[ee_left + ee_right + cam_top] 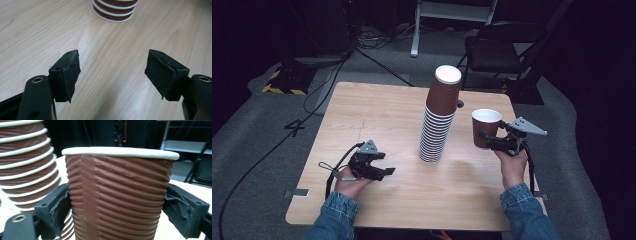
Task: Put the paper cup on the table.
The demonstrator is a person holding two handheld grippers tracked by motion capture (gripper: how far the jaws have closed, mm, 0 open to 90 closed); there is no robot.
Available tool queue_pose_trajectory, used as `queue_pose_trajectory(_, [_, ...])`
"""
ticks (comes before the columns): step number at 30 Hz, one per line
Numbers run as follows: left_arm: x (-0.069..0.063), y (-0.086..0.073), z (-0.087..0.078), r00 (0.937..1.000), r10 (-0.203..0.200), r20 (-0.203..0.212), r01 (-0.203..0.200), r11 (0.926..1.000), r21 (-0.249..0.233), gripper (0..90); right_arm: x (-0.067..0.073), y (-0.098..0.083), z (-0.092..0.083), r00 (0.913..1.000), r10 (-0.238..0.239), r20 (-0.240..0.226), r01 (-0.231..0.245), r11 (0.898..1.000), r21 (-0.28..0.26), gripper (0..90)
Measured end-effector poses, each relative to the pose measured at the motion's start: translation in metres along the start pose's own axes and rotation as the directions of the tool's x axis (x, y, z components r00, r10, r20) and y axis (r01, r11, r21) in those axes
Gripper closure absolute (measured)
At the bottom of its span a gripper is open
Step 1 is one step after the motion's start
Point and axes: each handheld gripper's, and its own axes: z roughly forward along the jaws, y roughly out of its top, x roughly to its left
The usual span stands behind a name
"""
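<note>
Paper cup (pixel 485 128), brown with a ribbed corrugated sleeve and a rolled white rim, sits upright between the jaws of the right tool (pixel 493 141), off the worktop (pixel 382 110) at its right side, just right of the stack. In the right gripper view the cup (pixel 120 195) has fine horizontal ridges and a vertical seam line down its wall; both black padded jaws press its sides below the rim, so the right tool is closed on it. Cup stack (pixel 440 117) is a tall tapered column of the same ribbed brown cups, rims showing as white rings, top one capped white, standing near the worktop's middle and leaning slightly, though that may be camera angle. Left tool (pixel 379 171) hovers low over the left front of the worktop, jaws spread wide with nothing between them; the left gripper view shows its blocky black pads (pixel 68 75) wrapped in wrinkled tape, and the stack's base (pixel 115 10) ahead. Worktop is pale wood-grain laminate, rectangular with rounded corners. Denim sleeves (pixel 334 215) cover both forearms.
</note>
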Motion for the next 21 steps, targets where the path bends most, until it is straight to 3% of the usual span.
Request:
queue_pose_trajectory(5, [0.008, -0.003, -0.001, 0.9987, -0.028, -0.042, 0.028, 0.9996, 0.007, 27.7, -0.008, -0.006, 0.006, 0.9999, -0.011, 0.012, 0.011, 1.0, 0.008, 13.7])
queue_pose_trajectory(7, [0.01, -0.004, 0.0, 0.9968, -0.049, -0.063, 0.05, 0.9987, 0.008, 27.9, -0.014, -0.012, 0.01, 0.9999, 0.008, 0.013, -0.008, 1.0, 0.012, 13.4])
queue_pose_trajectory(15, [0.013, -0.004, 0.005, 0.9966, -0.056, -0.061, 0.057, 0.9982, 0.016, 28.3, -0.021, -0.024, 0.024, 0.9982, -0.004, 0.06, 0.002, 0.999, 0.032, 12.8])
queue_pose_trajectory(21, [0.012, -0.004, 0.005, 0.9969, -0.058, -0.053, 0.059, 0.9982, 0.012, 28.4, -0.024, -0.036, 0.032, 0.9978, 0.008, 0.066, -0.011, 0.999, 0.05, 12.5])
